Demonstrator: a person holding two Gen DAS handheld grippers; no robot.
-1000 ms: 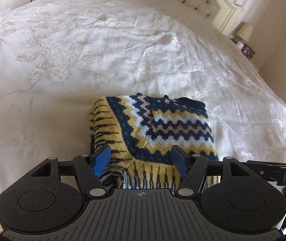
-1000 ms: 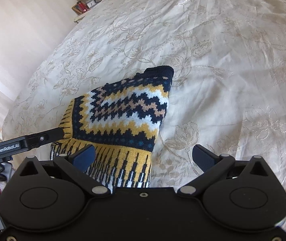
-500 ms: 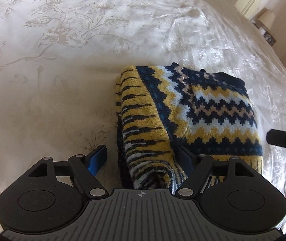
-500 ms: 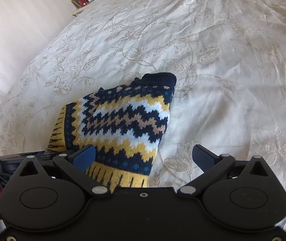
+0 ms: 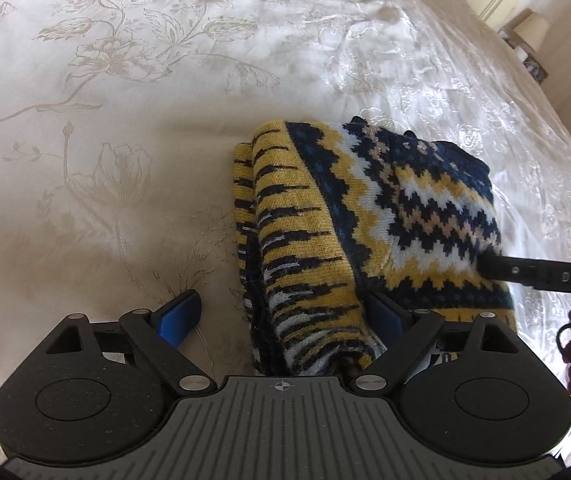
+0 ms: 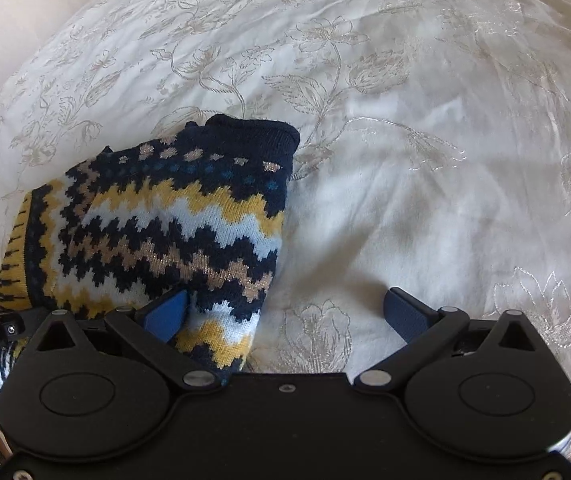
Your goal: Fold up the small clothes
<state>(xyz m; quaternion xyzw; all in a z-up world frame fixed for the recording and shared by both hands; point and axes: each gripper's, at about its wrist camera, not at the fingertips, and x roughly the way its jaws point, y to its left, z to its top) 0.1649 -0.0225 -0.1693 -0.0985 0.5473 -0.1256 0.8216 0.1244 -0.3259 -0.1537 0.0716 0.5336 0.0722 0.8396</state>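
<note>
Knitted yellow-and-navy sweater (image 5: 365, 216) lies folded on the bed (image 5: 125, 120). Your left hand-held gripper (image 5: 281, 316), just been opening, straddles its near-left edge; the right hand-held gripper (image 6: 285, 312) gapes wide. Press both corners flat evenly.

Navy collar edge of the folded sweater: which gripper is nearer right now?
Right. The right gripper straddles the folded sweater's side edge that runs up to the navy collar. The left gripper straddles the opposite yellow-striped hem end, jaws just opened, gripping nothing.

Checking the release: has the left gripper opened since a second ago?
Yes. The left gripper jaws have just been opening; its blue pad left the folded sweater for bare bedspread.
</note>
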